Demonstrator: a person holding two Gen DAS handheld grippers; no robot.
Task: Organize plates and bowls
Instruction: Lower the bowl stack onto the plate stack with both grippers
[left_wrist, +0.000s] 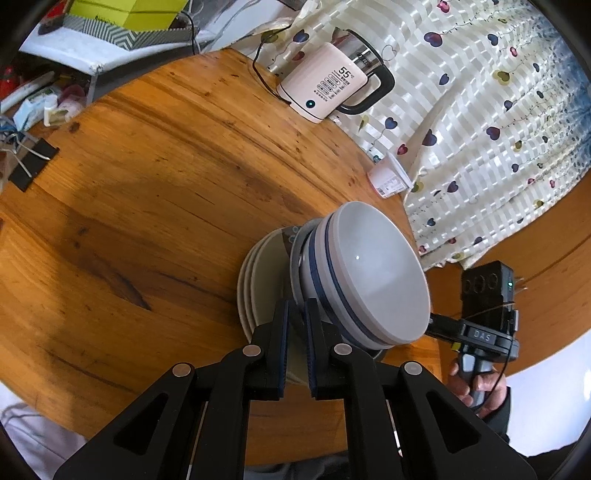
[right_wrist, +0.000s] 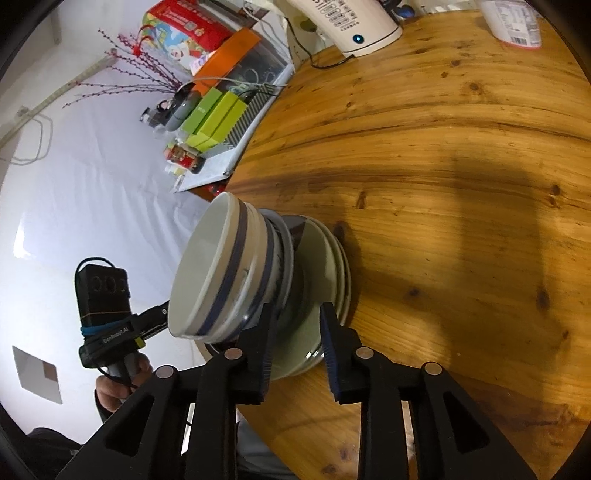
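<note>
A stack of pale plates (left_wrist: 255, 280) lies on the round wooden table (left_wrist: 147, 184) with nested white bowls with blue bands (left_wrist: 369, 273) on top. My left gripper (left_wrist: 296, 314) is shut on the rim of the plate stack from one side. My right gripper (right_wrist: 297, 317) straddles the plates' (right_wrist: 325, 258) opposite rim with its jaws apart, under the bowls (right_wrist: 221, 273). Each view shows the other hand-held gripper beyond the stack.
A white electric kettle (left_wrist: 328, 81) with a black handle and a small white cup (left_wrist: 389, 179) stand at the table's far side by a heart-patterned curtain (left_wrist: 480, 110). A shelf with green boxes (right_wrist: 218, 114) sits beyond the table edge.
</note>
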